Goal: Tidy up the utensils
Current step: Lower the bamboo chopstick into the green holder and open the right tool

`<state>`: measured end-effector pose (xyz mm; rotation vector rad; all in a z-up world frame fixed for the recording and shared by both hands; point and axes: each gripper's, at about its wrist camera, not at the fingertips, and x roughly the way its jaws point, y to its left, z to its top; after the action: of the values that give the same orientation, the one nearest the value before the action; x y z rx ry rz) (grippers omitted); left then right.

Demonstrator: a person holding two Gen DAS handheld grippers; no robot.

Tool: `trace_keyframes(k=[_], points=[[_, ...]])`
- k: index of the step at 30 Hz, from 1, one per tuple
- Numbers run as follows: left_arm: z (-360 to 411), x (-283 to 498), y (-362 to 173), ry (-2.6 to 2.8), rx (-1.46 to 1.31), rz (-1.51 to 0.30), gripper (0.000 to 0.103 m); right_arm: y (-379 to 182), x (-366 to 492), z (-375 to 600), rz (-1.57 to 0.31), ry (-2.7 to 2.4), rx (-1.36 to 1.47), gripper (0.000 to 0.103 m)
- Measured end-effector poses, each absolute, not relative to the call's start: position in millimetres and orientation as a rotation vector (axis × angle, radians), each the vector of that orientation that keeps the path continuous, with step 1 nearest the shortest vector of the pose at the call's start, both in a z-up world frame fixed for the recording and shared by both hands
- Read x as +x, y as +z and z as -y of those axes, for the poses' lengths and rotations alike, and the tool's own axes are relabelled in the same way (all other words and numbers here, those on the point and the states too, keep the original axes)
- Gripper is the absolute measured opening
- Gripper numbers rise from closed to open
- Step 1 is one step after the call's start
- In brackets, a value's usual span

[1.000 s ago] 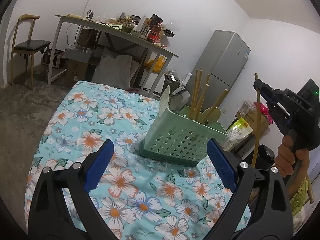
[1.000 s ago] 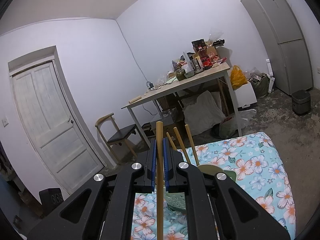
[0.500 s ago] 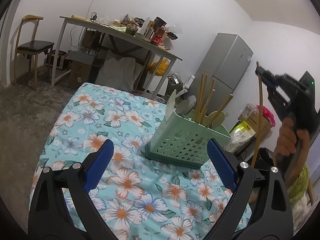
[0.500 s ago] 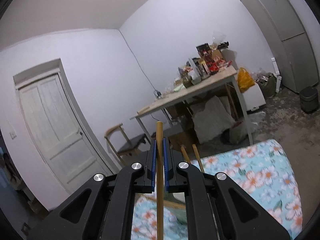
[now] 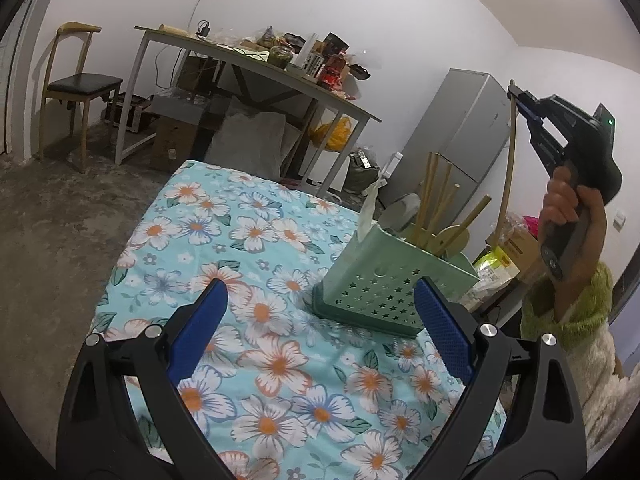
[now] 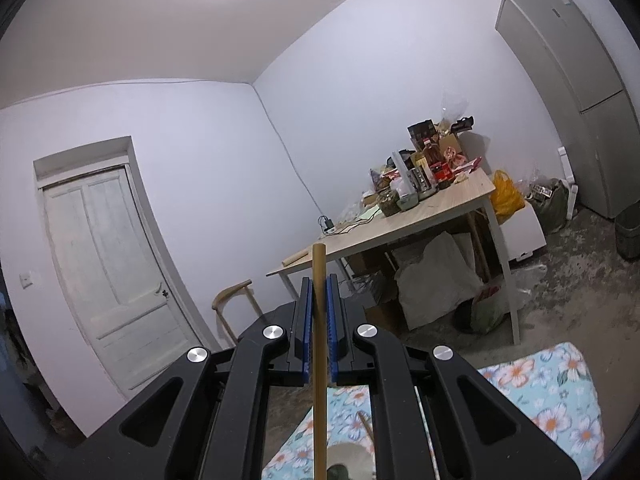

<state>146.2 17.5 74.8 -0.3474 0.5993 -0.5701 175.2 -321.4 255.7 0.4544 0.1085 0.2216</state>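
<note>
Mint-green plastic utensil caddy [image 5: 394,280] with star-shaped cutouts sits on floral tablecloth [image 5: 256,264], turquoise with white and orange flowers, at 1 o'clock from the left gripper [image 5: 320,320]. Left gripper: black plastic arms, two blue textured pads, jaws wide apart, nothing between them, hovering over the cloth just short of the caddy. Caddy holds about four round wooden handles [image 5: 430,196] standing upright or tilted, one flat round wooden spoon head [image 5: 454,236], plus one pale plastic utensil [image 5: 368,210] at its far corner; exact count hard to tell where they overlap.

Right gripper [image 5: 516,98], seen at 2 o'clock in the left wrist view, is raised well above the caddy, held by a hand [image 5: 568,208] with a fuzzy green sleeve. Its jaws are clamped on one long thin wooden stick [image 6: 319,344], smooth, round, light tan, hanging down vertically; lower end hidden behind the caddy side. In the right wrist view the stick runs straight up between the two blue ribbed pads [image 6: 306,320], top poking just past them.

Background: wooden-top table [image 6: 400,226] with white metal legs, cluttered; one grey fridge [image 5: 460,128]; one wooden chair [image 5: 80,80] with dark seat; one white panel door [image 6: 108,264]
</note>
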Motion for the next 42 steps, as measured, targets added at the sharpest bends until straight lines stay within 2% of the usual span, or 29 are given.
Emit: trace_keyframes(k=[6,16,30,34,36,37,42], points=[[-17.4,150.6,70.5,-0.567,-0.352,-0.615,0.09,260.6,190.7,322.5,-0.092,0.191,0.403,0.007],[-13.6,147.3,71.9,-0.563,-0.325,-0.613,0.09,219.6,227.6,312.9,-0.162,0.126,0.317,0.007],[-11.9,139.9,79.7,-0.576,-0.328,-0.6,0.09,178.2,189.9,317.4,-0.28,0.108,0.277,0.007],[-10.3,134.3,83.2,-0.585,-0.332,-0.6,0.09,168.2,182.9,312.8,-0.368,0.118,0.246,0.009],[-10.4,130.5,85.3,-0.585,-0.335,-0.598,0.09,165.3,176.9,312.2,-0.389,0.113,0.235,0.025],[-10.5,129.1,85.9,-0.585,-0.335,-0.597,0.09,165.9,170.2,313.1,-0.387,0.106,0.239,0.038],[-11.3,119.7,91.7,-0.58,-0.322,-0.586,0.09,173.3,134.2,319.8,-0.354,0.093,0.285,0.049]])
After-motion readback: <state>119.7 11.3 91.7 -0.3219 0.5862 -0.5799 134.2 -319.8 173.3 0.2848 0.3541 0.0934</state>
